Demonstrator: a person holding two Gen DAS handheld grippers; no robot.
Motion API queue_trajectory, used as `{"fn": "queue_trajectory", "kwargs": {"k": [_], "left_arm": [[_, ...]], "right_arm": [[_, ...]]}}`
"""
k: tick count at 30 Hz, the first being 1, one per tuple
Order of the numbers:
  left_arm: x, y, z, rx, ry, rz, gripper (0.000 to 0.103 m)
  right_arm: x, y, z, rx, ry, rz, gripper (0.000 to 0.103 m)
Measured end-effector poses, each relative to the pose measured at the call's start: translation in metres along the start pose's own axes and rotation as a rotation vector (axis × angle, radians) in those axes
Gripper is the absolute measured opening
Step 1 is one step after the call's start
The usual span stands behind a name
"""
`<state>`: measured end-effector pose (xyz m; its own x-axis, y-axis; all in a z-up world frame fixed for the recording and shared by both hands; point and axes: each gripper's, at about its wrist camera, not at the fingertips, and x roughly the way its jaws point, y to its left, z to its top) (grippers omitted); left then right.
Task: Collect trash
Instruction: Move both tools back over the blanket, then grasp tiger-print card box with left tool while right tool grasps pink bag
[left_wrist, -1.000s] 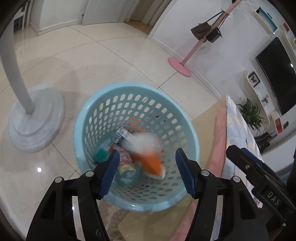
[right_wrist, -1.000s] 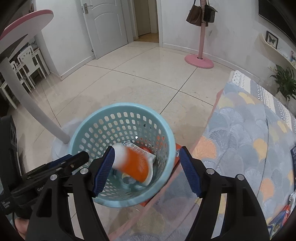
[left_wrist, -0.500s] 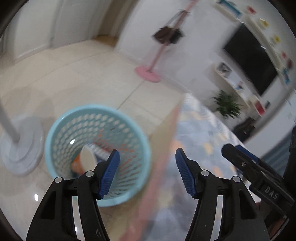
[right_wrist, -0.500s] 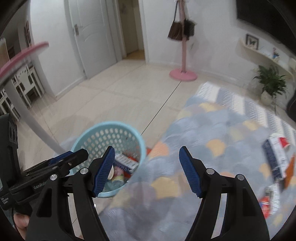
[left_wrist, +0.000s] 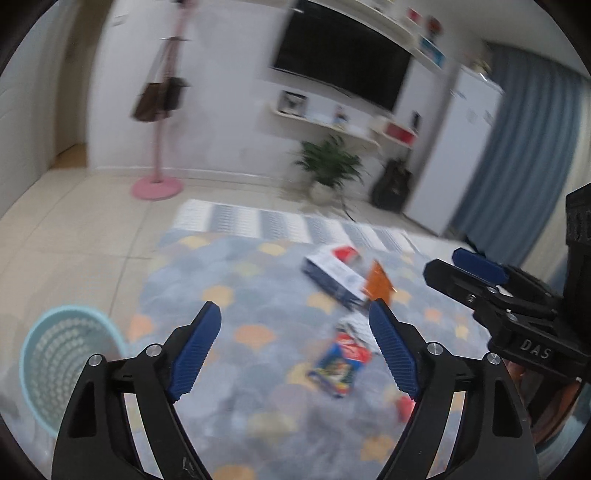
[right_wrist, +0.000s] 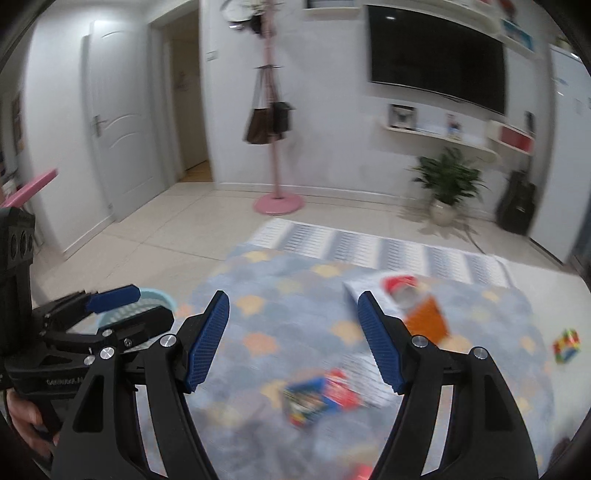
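Room: a living room with pale floor tiles (right_wrist: 155, 236), a wall-mounted television (right_wrist: 436, 62) at upper right, a white door (right_wrist: 118, 140) at left and a blue curtain (left_wrist: 524, 166) at the right edge of the left wrist view.
Floor covering: a grey-blue rug (left_wrist: 258, 295) with orange and yellow scallop patches fills the lower centre of both views; motion blur softens much of it.
Basket: a light blue perforated laundry basket (left_wrist: 62, 362) stands at lower left of the left wrist view, at the rug's edge; its contents cannot be made out.
Trash on rug: a white and blue box (left_wrist: 332, 273) with a red patch lies right of centre, an orange carton (left_wrist: 378, 282) touching it; nearer the cameras lies a blue and red packet (left_wrist: 340, 363); all are blurred.
Small item: a multicoloured cube-like object (right_wrist: 565, 345) lies on the rug at the right edge of the right wrist view.
Left gripper (left_wrist: 295, 350): blue pads spread wide apart, nothing between them, held above the rug.
Right gripper (right_wrist: 293, 343): pads likewise spread and unloaded, above the rug just short of the packet.
Background: a pink coat stand (right_wrist: 275, 147) with hanging bags, and a potted plant (right_wrist: 447, 184) beneath a wall shelf (right_wrist: 436, 133).
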<state>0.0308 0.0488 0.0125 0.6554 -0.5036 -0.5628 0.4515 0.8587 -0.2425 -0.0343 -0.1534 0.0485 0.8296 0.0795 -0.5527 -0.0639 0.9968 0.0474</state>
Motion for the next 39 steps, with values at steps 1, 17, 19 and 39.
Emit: {"fn": "queue_trajectory", "kwargs": {"k": [1, 17, 19, 39], "left_arm": [[0.007, -0.011, -0.001, 0.025, 0.013, -0.009, 0.081], [0.148, -0.05, -0.07, 0.116, 0.347, 0.033, 0.082], [0.155, -0.049, -0.072, 0.11, 0.357, 0.037, 0.082], [0.183, -0.067, -0.095, 0.218, 0.466, 0.048, 0.078]], "right_arm": [[-0.004, -0.011, -0.007, 0.006, 0.004, -0.022, 0.068], [0.008, -0.086, -0.159, 0.087, 0.267, -0.043, 0.068], [0.013, -0.084, -0.17, 0.071, 0.29, -0.015, 0.068], [0.069, -0.084, -0.182, 0.015, 0.385, -0.039, 0.068]]}}
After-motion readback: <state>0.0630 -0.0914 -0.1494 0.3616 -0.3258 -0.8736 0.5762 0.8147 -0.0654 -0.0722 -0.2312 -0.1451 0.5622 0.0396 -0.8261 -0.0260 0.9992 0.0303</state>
